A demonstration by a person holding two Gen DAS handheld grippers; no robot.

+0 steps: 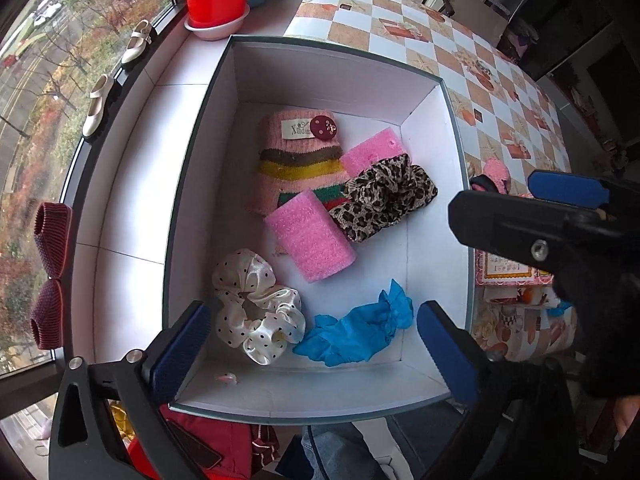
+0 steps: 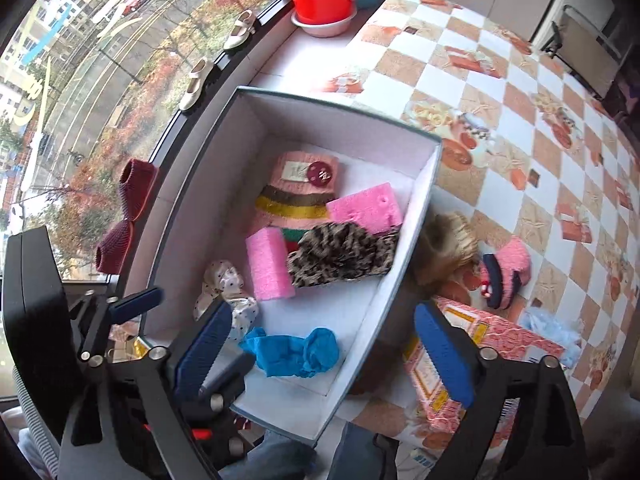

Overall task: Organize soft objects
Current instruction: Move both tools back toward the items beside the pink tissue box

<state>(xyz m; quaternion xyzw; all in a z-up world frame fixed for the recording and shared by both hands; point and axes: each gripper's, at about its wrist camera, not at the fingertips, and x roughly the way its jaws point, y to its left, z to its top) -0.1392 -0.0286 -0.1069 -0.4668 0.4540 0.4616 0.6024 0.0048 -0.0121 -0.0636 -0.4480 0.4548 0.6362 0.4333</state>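
Crumpled blue rubber glove (image 1: 356,330) sits by the near wall of the white open box (image 1: 436,384), beside the polka-dot satin scrunchie (image 1: 256,308). Left gripper (image 1: 316,352) and right gripper (image 2: 324,352) both gape wide, empty. I'd grab the fuzzy pink mitten (image 2: 506,272) on the table's checkered cloth (image 2: 520,120) next, pinching its middle.

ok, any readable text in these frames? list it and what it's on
"Xmdia…", cut off by the dark red button: cream label sewn on the striped knit hat in the white box.
Print on the pink patterned package beside the box: too blurred to read.
Nothing else legible.
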